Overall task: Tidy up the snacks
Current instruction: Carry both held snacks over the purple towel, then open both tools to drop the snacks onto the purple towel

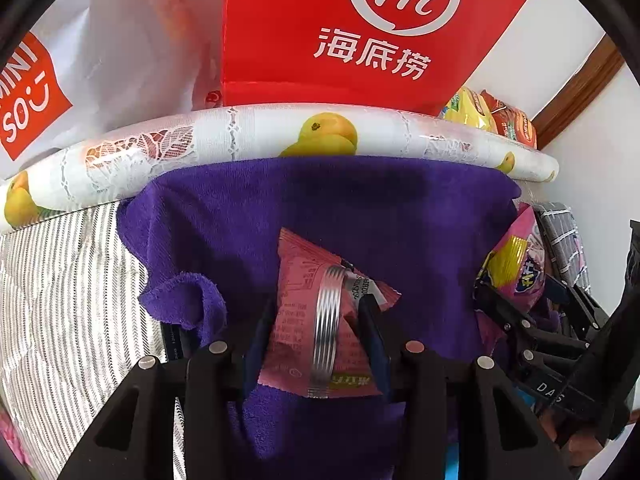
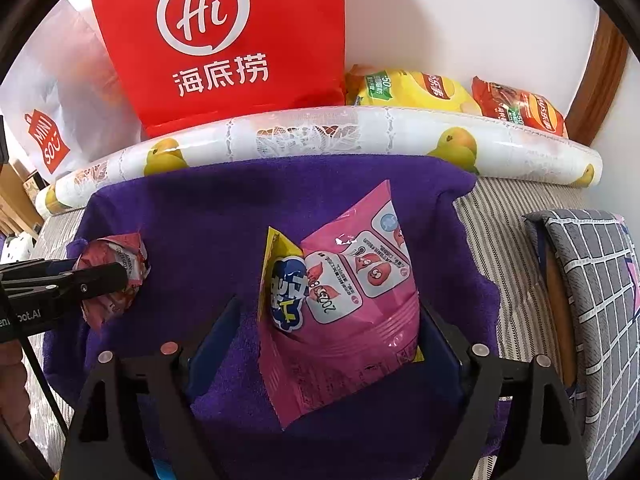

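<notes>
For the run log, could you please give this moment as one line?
left gripper: shut on small packet | right gripper: open around pink bag | both over purple towel

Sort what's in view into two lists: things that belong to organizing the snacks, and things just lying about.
Part of the job:
- small pink snack packet, between the left gripper fingers
- large pink snack bag, between the open right gripper fingers
- yellow chip bag
- red chip bag
- red paper bag, probably

Lying about:
- purple towel
- rolled tablecloth
- white shopping bag
- grey checked cushion
</notes>
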Demonstrator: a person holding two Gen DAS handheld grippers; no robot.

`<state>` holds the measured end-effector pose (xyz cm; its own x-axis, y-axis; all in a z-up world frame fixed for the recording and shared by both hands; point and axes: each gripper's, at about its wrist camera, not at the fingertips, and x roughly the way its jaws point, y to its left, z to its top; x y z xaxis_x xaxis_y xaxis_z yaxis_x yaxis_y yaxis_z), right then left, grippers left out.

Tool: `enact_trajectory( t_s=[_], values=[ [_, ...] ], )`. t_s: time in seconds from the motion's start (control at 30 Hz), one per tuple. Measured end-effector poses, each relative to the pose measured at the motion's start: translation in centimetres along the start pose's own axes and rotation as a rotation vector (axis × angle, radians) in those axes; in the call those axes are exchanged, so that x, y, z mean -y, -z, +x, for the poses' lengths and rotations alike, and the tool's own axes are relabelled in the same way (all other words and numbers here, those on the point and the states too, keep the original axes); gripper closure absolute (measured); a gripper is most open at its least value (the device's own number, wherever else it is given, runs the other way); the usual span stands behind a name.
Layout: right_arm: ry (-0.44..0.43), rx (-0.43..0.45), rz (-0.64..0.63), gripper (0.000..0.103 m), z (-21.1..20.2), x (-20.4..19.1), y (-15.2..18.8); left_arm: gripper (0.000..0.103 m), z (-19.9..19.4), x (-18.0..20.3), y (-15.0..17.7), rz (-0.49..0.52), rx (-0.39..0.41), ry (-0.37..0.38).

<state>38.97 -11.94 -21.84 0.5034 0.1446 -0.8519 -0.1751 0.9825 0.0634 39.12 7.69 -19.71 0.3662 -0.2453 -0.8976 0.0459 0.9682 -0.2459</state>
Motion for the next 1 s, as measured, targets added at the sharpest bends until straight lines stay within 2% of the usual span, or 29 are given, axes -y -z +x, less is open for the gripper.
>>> enact_trajectory(
  t_s=[0.03,0.1,0.17,0.43,0.63,0.83,1.0],
  values=[
    [-0.004,0.005,0.0,0.015,-0.1,0.0,0.0,0.056,0.0,0.0,-0.1,-0.004,-0.001,0.014],
    [-0.014,0.012,0.0,0.012,-0.2,0.0,0.0,0.033,-0.3,0.1,-0.2,-0.008,0.006,0.041],
    [-0.034,0.021,-0.004,0.01,-0.4,-0.1,0.0,0.029,-0.8,0.3,-0.2,-0.007,0.022,0.056],
    [-0.079,0.035,-0.014,0.007,-1.1,-0.3,0.0,0.028,-2.5,0.6,-0.2,0.018,0.05,0.069],
    [-0.105,0.073,-0.025,0.007,-3.6,-0.6,0.4,0.023,-4.2,0.2,-0.2,-0.002,0.076,0.08],
    [-0.063,0.118,-0.022,0.007,-6.8,-0.6,0.8,0.023,-5.9,0.6,-0.1,0.018,0.107,0.063],
    [-0.049,0.167,0.014,0.007,-10.8,0.3,1.9,0.023,-7.2,1.3,0.3,0.024,0.132,0.079]
  ],
)
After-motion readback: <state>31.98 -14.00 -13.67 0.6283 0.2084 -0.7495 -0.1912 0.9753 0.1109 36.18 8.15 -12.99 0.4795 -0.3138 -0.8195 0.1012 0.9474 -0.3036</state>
